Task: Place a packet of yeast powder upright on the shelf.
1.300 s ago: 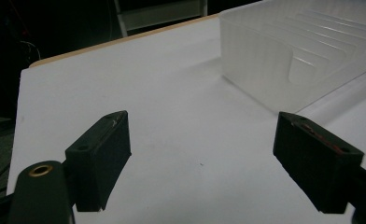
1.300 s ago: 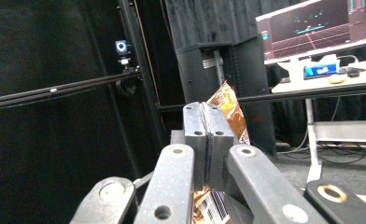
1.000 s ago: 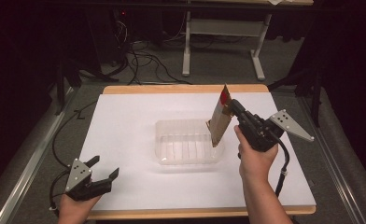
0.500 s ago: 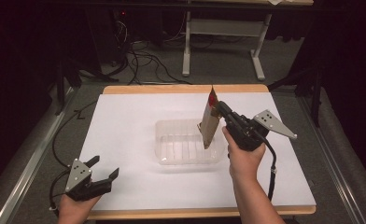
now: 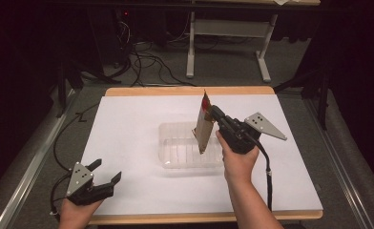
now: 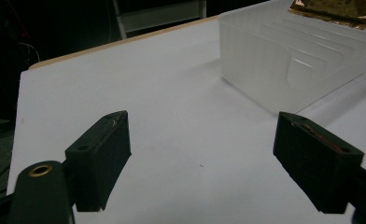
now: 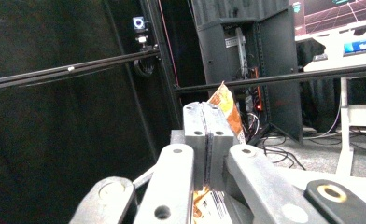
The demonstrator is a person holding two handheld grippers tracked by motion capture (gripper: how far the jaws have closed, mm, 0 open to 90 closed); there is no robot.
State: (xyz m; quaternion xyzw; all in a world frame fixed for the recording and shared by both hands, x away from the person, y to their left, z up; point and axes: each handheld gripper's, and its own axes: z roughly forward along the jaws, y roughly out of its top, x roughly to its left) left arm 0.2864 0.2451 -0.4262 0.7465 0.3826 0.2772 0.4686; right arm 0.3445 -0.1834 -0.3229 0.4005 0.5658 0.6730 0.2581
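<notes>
Clear plastic bin [image 5: 191, 151] is sitting mid-table; the right gripper [image 5: 212, 113], jaws pinched flat on a foil snack bag [image 5: 202, 125], is hanging it upright over the bin's right end. Lowering it straight, edge clearing the wall, seems wisest; the left gripper [image 5: 105, 172] is resting with jaws spread wide and holding nothing, well left of the bin.

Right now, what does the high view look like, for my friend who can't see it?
The right claw holds a flat brown snack packet with a red top upright over a clear ribbed plastic bin on a white table. The left claw, open, sits at the table's near left edge.
</notes>
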